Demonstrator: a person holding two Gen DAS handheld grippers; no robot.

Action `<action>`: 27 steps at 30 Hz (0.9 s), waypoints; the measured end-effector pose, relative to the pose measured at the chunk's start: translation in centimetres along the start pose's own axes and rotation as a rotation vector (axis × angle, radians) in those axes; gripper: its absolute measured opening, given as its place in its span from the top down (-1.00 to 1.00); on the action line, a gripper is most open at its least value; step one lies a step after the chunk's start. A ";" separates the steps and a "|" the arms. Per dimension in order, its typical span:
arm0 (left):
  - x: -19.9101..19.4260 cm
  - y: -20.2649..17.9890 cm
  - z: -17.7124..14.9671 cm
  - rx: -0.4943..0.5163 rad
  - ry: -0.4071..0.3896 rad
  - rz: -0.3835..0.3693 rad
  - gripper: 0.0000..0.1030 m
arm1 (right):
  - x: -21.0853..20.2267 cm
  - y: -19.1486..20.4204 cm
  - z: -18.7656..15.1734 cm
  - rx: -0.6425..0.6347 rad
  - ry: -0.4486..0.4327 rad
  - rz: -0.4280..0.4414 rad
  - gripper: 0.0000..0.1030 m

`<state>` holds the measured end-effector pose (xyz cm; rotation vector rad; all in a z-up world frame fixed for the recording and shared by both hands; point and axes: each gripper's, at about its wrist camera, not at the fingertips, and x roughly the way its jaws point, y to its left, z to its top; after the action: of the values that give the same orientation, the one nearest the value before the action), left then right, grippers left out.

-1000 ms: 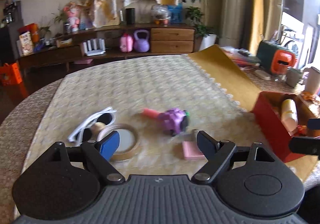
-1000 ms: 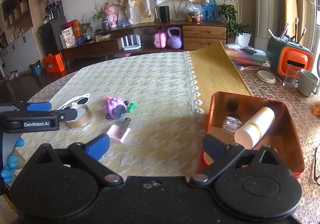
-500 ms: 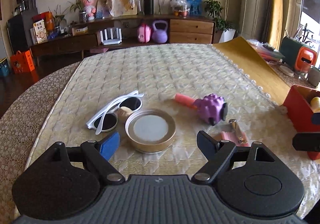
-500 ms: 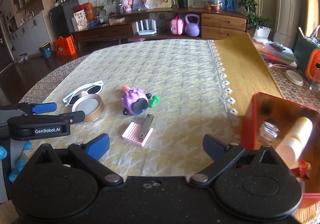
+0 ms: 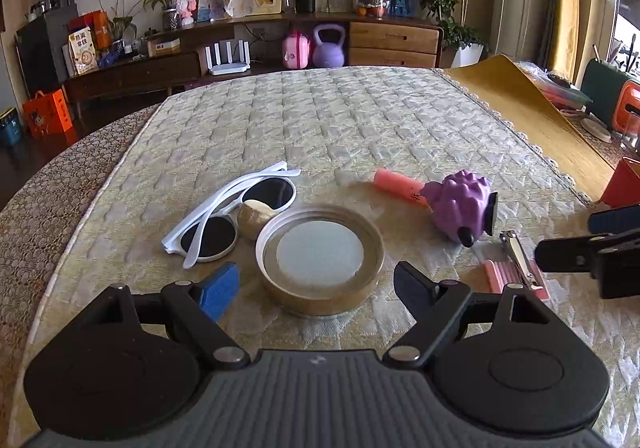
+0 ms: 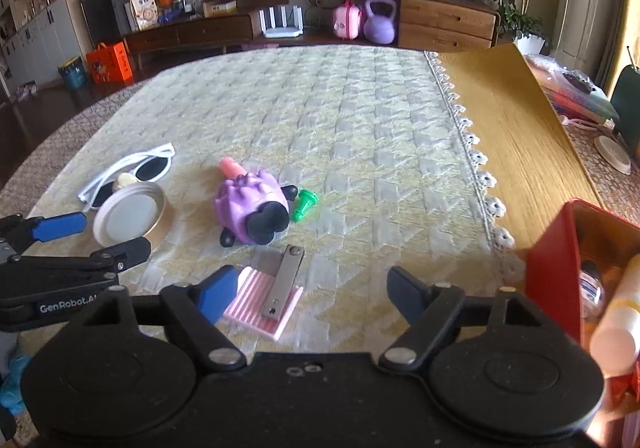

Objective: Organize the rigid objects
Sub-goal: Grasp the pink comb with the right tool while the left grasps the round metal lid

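My left gripper (image 5: pixel 316 282) open over tin lid (image 5: pixel 320 259); right gripper (image 6: pixel 308 290) jaws just been closing, nothing pinched, pink clip (image 6: pixel 266 298) below.

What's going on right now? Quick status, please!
Left gripper open, at the round lid. Right gripper open, jaws just narrowing, nothing gripped, over the pink clip. Red box at right. Nothing in the way.

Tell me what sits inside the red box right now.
In the right wrist view, the red box holds a white bottle with a yellow band and a small clear round container. The gripper body and the frame edge hide the rest of its floor.
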<state>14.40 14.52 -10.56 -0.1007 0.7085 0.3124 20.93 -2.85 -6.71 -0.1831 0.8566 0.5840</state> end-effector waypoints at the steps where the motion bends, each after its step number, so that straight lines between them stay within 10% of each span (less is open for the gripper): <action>1: 0.2 0.0 0.0 0.000 0.000 0.003 -0.64 | 0.4 0.0 0.1 0.005 0.007 -0.001 -0.50; 27: 2.5 -0.5 -0.4 0.031 -0.017 0.013 -0.63 | 3.6 2.0 0.6 -0.027 0.047 -0.027 0.73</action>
<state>16.13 14.62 -12.53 -0.0639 0.6970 0.3144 22.04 0.51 -8.85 -0.2330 0.8909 0.5682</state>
